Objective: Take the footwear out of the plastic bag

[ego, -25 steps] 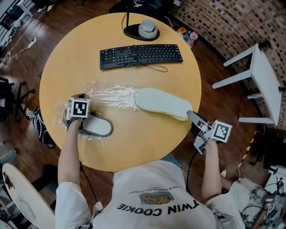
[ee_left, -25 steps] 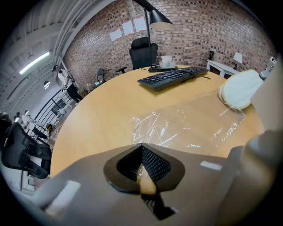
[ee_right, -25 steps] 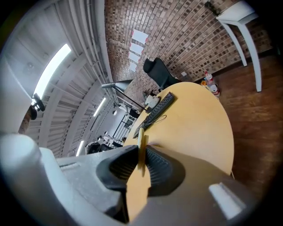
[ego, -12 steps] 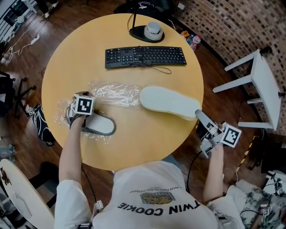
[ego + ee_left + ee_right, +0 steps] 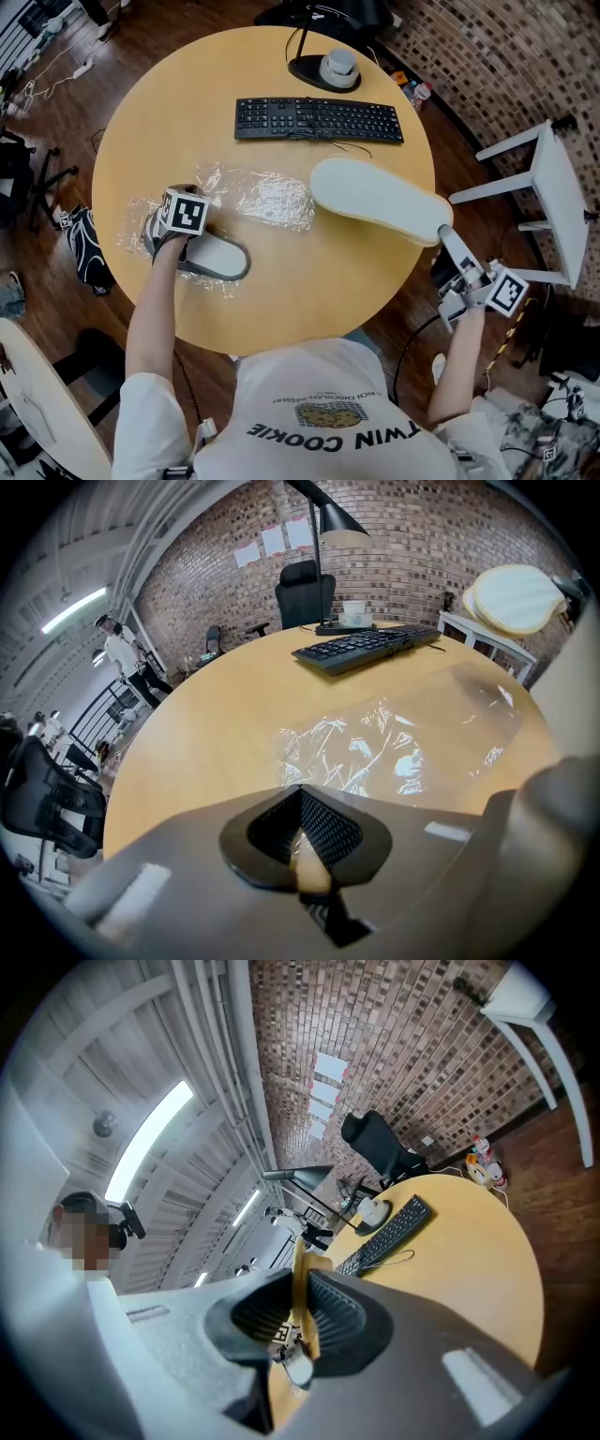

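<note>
Head view is showing the round wooden desk [image 5: 281, 309] filling the middle, with the person leaning in over its near edge, a hand-held gripper in each hand. Biggest item in play is the white footwear [image 5: 380, 199], one long pale sole. The right hand-held gripper [image 5: 443, 234] is clamping its near end, and the right gripper view is showing those jaws squeezing together on the sole's thin cream edge.

The footwear is stretching away from those jaws over the desk's right rim. Its far tip is lying just beside the crumpled end of the plastic bag [image 5: 267, 199], and no film is showing over it. The bag is lying flat and clear, running from that tip back to the left hand-held gripper [image 5: 174, 201].

Left gripper view is telling the story there: the jaws are pressing together on a pinch of film, and the rest of the bag is spreading out ahead of them. Further out from both grippers, the black keyboard [image 5: 319, 119] is sitting flat, and past it a lamp base [image 5: 323, 73].

Right beside the left hand-held gripper, on the person's side of it, a grey slipper [image 5: 214, 260] is resting on the desk with film around it.
</note>
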### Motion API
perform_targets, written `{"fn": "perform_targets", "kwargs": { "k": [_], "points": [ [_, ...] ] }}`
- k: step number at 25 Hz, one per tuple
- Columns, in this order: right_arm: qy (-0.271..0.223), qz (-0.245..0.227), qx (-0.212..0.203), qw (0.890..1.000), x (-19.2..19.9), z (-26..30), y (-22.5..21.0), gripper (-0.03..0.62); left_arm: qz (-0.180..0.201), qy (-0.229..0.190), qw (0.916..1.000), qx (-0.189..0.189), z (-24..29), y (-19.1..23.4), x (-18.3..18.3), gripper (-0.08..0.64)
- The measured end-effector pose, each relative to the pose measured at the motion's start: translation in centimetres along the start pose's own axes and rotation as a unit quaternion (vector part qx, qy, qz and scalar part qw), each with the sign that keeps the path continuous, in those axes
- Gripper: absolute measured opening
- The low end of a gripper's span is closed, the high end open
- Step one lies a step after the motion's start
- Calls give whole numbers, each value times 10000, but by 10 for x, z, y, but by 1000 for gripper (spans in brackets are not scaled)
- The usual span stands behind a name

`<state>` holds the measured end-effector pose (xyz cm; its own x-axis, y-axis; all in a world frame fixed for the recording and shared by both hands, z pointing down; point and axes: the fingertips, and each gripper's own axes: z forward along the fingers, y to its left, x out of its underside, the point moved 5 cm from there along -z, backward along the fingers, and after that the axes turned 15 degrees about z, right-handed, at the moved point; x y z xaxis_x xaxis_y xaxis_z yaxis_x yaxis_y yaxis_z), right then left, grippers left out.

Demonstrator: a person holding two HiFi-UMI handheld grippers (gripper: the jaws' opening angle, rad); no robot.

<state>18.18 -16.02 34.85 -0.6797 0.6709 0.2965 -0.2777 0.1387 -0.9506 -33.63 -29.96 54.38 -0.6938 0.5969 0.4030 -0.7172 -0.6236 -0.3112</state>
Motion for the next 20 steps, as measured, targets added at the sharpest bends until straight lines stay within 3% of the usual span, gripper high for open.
{"fn": "perform_targets", "kwargs": {
  "k": [6, 12, 20],
  "points": [
    [324, 143, -393, 9986, 20, 48, 1, 58, 3, -4, 10000, -16, 0, -1, 0, 0],
    [802, 391, -424, 9951, 66, 128, -26, 58, -9, -14, 10000, -15, 0, 0, 0, 0],
    [946, 828, -583, 9904, 107, 187, -54, 58, -30, -49, 10000, -5, 0, -1, -1, 0]
  ]
}}
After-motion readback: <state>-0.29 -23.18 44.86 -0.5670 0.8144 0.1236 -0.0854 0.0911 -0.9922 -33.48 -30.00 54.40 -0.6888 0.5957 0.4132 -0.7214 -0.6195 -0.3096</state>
